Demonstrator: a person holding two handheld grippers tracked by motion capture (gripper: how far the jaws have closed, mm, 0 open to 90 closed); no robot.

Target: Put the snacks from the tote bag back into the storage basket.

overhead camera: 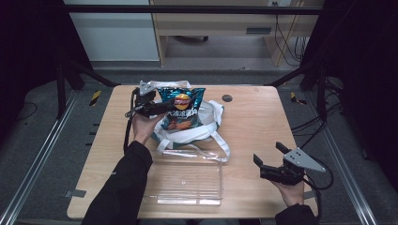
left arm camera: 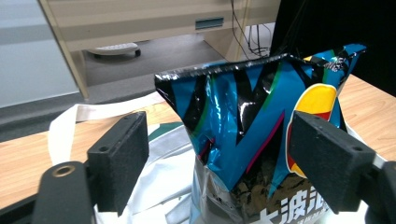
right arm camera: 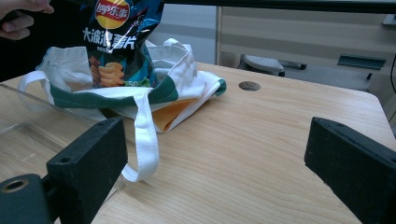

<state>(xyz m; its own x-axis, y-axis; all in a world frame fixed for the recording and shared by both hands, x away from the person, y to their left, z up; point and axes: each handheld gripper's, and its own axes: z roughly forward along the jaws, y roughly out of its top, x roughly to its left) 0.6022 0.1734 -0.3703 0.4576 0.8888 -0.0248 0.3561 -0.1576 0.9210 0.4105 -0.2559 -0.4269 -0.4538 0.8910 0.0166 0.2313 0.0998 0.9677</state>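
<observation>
A blue Lay's chip bag (overhead camera: 180, 108) stands upright in the mouth of a white tote bag with a green band (overhead camera: 212, 123) at the back middle of the table. My left gripper (overhead camera: 157, 101) is at the chip bag's upper left, open. In the left gripper view the chip bag (left arm camera: 243, 121) sits between and just beyond the spread jaws of that gripper (left arm camera: 217, 154), above the tote (left arm camera: 159, 182). My right gripper (overhead camera: 268, 153) hovers open near the table's front right, holding nothing. From the right gripper (right arm camera: 215, 158), the chip bag (right arm camera: 116, 42) and tote (right arm camera: 187, 79) lie ahead to the left.
A clear plastic tray (overhead camera: 185, 180) lies at the front middle, its rim (right arm camera: 28, 109) just left of my right gripper. The tote's straps (overhead camera: 220, 145) trail toward it. A round cable hole (overhead camera: 227, 98) is at the back right. Bare wood (overhead camera: 263, 122) spreads right of the tote.
</observation>
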